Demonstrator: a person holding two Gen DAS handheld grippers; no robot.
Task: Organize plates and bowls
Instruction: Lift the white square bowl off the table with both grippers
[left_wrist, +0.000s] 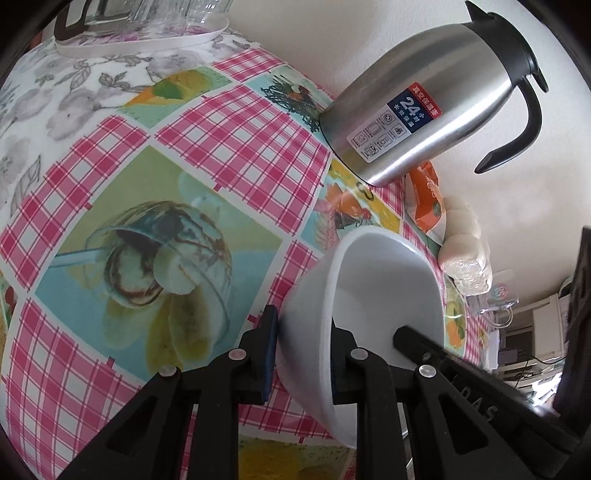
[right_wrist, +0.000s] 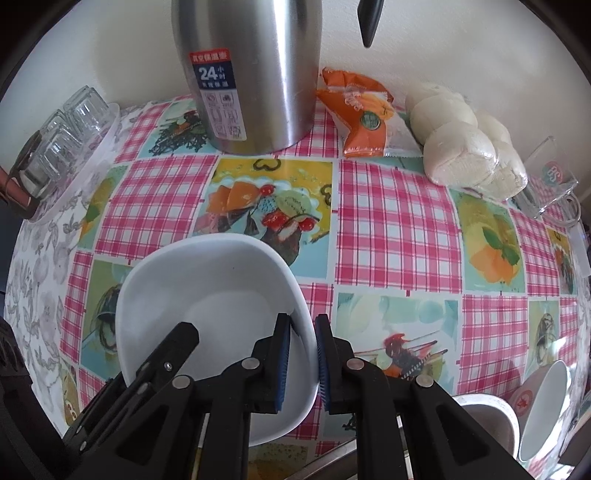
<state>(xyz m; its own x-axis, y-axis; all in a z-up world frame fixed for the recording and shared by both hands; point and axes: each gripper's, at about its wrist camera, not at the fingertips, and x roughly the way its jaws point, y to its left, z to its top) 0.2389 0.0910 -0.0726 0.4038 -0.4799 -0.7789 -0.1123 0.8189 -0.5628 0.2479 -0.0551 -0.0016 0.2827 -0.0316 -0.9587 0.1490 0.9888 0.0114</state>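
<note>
A white bowl is held tilted above the checked tablecloth by both grippers. My left gripper has its blue pads on either side of the bowl's left rim wall. My right gripper clamps the same bowl at its right rim, one pad inside and one outside. The tip of the other gripper shows inside the bowl in each view. A second bowl with a red mark lies on its side at the lower right of the right wrist view, beside a metal basin.
A steel thermos jug stands at the back by the wall. An orange snack packet and wrapped white buns lie to its right. A tray of upturned glasses sits at the left. A clear glass mug stands far right.
</note>
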